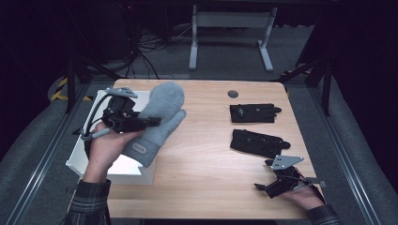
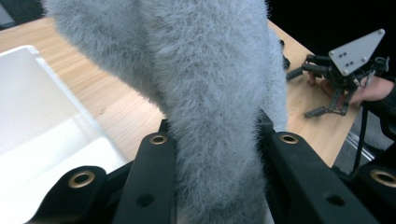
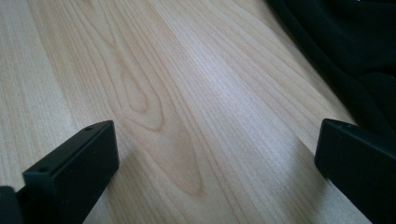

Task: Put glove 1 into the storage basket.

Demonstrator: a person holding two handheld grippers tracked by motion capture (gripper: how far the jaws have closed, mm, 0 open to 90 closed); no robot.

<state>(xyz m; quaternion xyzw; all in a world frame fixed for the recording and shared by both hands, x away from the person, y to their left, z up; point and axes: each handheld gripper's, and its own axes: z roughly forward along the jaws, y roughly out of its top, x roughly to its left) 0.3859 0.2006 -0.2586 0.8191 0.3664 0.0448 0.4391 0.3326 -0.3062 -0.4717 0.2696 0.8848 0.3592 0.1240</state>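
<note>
Up by the table's [image 1: 206,154] left edge, the left gripper [image 1: 152,121] clamps the grey mitten [image 1: 159,117] above the white box [image 1: 94,161]; the right gripper [image 1: 263,188], jaws apart, rests near the front right corner.

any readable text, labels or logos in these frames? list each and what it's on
No text is legible anywhere.
Small pale tag near the cuff of the fluffy grey mitten held in the left gripper: too small to read.
Faint light marks on the two black gloves, upper and lower, on the wooden table: too blurred to read.
</note>
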